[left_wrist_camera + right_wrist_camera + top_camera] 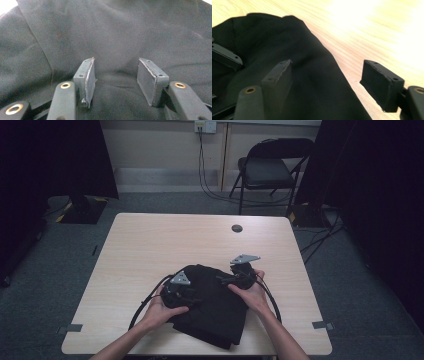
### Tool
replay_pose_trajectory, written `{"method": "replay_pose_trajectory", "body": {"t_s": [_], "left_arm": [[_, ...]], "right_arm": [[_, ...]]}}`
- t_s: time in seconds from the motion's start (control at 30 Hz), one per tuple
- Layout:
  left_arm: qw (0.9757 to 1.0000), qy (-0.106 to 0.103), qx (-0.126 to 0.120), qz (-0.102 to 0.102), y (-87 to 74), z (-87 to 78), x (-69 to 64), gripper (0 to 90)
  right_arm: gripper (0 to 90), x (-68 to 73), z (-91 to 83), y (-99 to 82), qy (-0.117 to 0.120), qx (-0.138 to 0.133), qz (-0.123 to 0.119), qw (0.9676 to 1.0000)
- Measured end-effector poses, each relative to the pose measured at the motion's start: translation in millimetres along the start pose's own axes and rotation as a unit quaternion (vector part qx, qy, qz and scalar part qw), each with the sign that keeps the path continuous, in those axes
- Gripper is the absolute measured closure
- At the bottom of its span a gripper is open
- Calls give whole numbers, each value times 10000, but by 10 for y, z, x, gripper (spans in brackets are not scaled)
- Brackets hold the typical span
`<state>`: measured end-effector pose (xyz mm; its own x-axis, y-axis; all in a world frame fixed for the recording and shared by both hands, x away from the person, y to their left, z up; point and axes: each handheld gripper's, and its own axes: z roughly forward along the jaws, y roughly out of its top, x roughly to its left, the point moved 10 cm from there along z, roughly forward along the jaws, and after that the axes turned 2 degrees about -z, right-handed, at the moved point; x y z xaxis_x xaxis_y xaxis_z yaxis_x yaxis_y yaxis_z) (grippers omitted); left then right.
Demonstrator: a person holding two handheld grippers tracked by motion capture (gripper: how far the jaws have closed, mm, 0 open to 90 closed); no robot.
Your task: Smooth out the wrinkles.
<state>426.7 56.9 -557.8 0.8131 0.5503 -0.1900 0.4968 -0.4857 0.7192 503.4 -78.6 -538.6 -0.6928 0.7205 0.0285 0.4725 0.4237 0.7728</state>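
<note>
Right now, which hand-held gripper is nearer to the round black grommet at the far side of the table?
Right. The right hand-held gripper is at the cloth's far right edge, nearer the grommet; the left hand-held gripper is lower left.

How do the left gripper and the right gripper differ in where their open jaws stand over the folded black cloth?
The left gripper has both jaws over the folded black cloth, well inside its edges; the right gripper straddles the cloth's edge, one jaw over cloth, the other over the light wooden table. In the high view, the left gripper sits on the cloth's left part, the right gripper at its upper right corner. Both are open and grip nothing.
</note>
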Motion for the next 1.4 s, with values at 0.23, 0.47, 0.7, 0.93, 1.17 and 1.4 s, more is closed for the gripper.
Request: {"method": "replay_pose_trajectory", "body": {"t_s": [0.23, 0.47, 0.7, 0.93, 1.17, 1.4], "left_arm": [[10000, -6, -4, -29, -2, 1, 0, 483], [10000, -15, 11, -11, -1, 3, 1, 482], [10000, -17, 6, -17, -3, 2, 2, 483], [10000, -10, 15, -20, -5, 4, 5, 483], [10000, 9, -5, -24, -6, 8, 2, 484], [9998, 184, -116, 23, -13, 24, -8, 488]], "right_arm": [[217, -70, 97, -138, 98, 210, 9, 9997], [227, -68, 140, -235, 246, 343, 34, 9991], [287, -30, 121, -261, 486, 275, 56, 9984], [390, 100, 58, -302, 721, 307, -46, 9969], [599, 177, 40, -300, 922, 375, 38, 9950], [764, 206, 5, -238, 928, 361, 56, 9950]]}}
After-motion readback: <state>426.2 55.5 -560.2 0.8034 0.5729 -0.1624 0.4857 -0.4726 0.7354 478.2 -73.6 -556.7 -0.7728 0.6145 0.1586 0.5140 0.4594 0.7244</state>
